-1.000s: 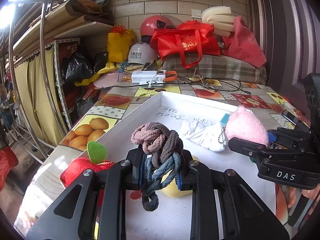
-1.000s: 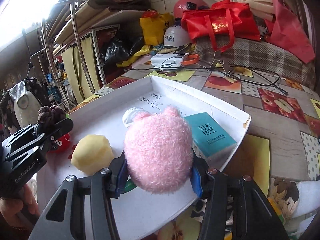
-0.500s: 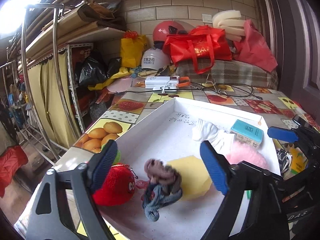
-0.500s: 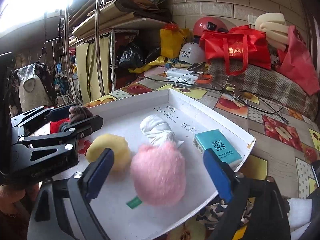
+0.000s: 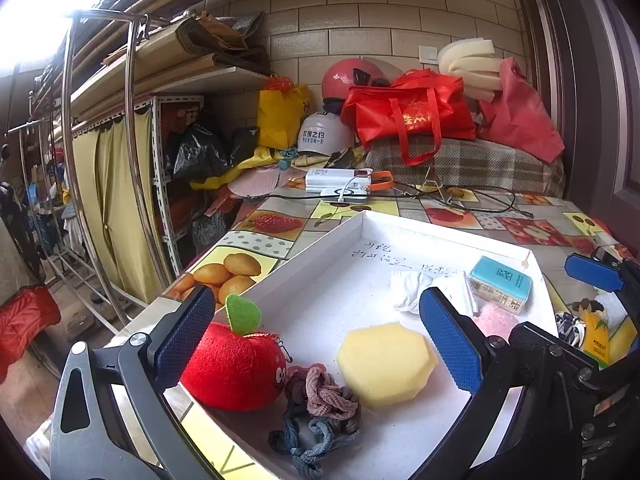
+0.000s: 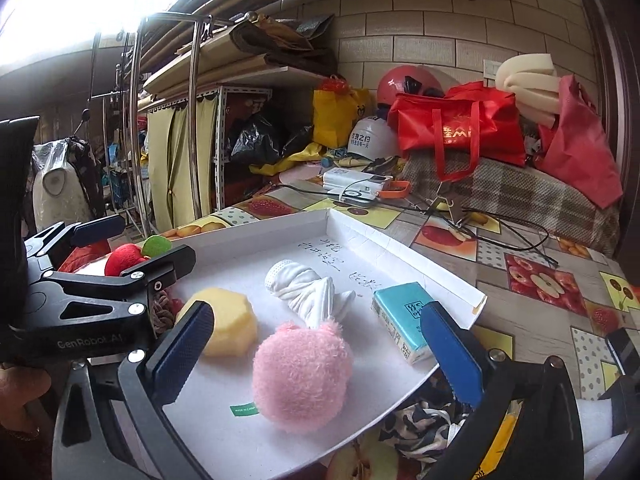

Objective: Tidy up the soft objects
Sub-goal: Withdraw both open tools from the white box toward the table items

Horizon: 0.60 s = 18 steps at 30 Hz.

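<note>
Hair ties [image 5: 316, 412], a tangled bundle of brown, grey and blue, lay loose on the white tray [image 5: 320, 240], just ahead of the left gripper [image 5: 316, 346] and between its two blue pads. Left gripper spread wide, gripping nothing. Flanked on the left-finger side by a red plush apple [image 5: 234, 366] with a green leaf, touching the bundle. On the right-finger side, a yellow sponge [image 5: 386, 364], just beside the bundle. Farther ahead, toward the right finger, a white sock [image 5: 416, 290] and a teal tissue pack [image 5: 500, 284].

Pink plush ball [image 6: 302, 372] sat on the tray [image 6: 400, 252] directly ahead of the right gripper [image 6: 316, 344], centred between its pads [image 6: 184, 344] and touched by neither. Right gripper likewise spread wide and holding nothing. Rolled white sock [image 6: 304, 290] just beyond the ball, touching its far side. Yellow sponge [image 6: 226, 322] ahead of the right gripper's left finger, teal tissue pack [image 6: 404, 322] just inside its right finger. Green label [image 6: 243, 410] flat on the tray beside the ball, on the near side.

Left gripper [image 6: 132, 248] seen off to the right gripper's left, spread around the red apple [image 6: 122, 258], with the hair ties [image 6: 162, 312] partly hidden under it.
</note>
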### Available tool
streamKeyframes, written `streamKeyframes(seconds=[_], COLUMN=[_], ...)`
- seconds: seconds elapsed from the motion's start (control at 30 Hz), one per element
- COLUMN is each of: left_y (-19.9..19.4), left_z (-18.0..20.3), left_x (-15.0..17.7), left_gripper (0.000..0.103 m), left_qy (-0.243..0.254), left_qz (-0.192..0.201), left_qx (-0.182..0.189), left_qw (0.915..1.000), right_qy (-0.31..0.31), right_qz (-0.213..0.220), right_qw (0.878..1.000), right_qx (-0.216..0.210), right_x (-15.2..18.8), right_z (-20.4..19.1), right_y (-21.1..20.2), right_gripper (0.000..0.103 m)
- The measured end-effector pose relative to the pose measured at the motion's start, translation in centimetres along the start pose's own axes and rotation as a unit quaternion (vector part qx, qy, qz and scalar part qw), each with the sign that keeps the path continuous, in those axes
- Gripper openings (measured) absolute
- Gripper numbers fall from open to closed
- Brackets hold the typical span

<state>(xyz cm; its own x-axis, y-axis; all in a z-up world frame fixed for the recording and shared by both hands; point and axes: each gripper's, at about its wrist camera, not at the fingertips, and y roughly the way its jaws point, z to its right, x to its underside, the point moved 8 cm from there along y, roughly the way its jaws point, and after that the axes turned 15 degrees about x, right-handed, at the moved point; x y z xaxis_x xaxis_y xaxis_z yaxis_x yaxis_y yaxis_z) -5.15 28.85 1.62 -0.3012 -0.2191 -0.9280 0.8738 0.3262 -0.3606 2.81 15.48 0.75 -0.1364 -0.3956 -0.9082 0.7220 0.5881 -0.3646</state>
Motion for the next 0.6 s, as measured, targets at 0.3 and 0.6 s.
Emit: streamKeyframes(seconds=[0.3,0.6], left_y=[-1.5,-2.9], left_z=[2.3,11.1], left_x=[0.1,1.9], left_gripper=[0.103,0.103], left_qy=[0.012,0.049], left_qz=[0.018,-0.017], left_qx=[0.037,0.143], left_qw=[0.9991,0.9883], right_qy=[-0.010,0.058], right_qz=[0.027,0.033], right_qw=[0.999,0.996], right_qx=[0.027,0.065], right_x=[0.9,3.3], right_z=[1.1,10.0], right_y=[-3.6,-7.5], right_gripper=[0.103,0.103])
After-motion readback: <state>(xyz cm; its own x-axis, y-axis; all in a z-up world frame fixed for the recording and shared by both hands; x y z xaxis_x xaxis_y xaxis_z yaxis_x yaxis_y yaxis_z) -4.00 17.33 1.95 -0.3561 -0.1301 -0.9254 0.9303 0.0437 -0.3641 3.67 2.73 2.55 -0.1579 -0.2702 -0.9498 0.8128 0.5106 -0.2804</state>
